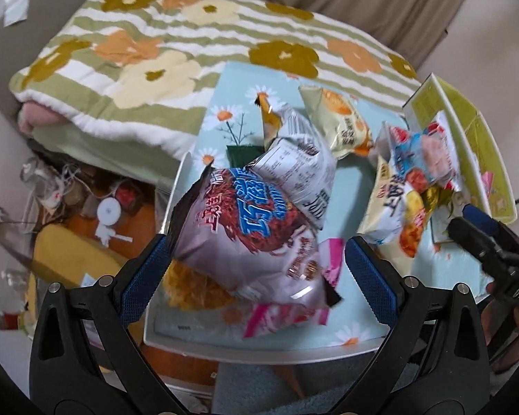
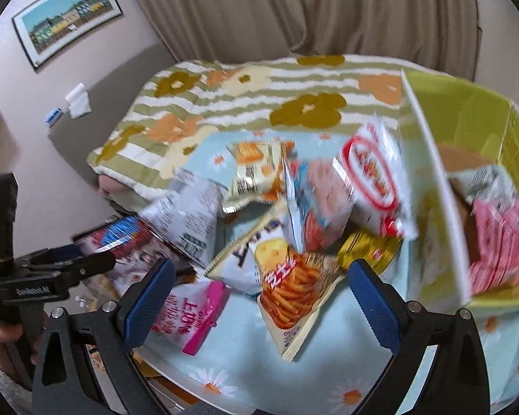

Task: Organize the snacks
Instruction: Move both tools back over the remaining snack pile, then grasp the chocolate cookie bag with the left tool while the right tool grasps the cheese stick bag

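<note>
Both your left gripper and right gripper have jaws spread, holding nothing. Reaching carelessly could shove the fries bag, beside the green box, off the table.

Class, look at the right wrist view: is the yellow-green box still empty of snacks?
No: the yellow-green box already holds pink snack packets and another pale packet behind them.
</note>
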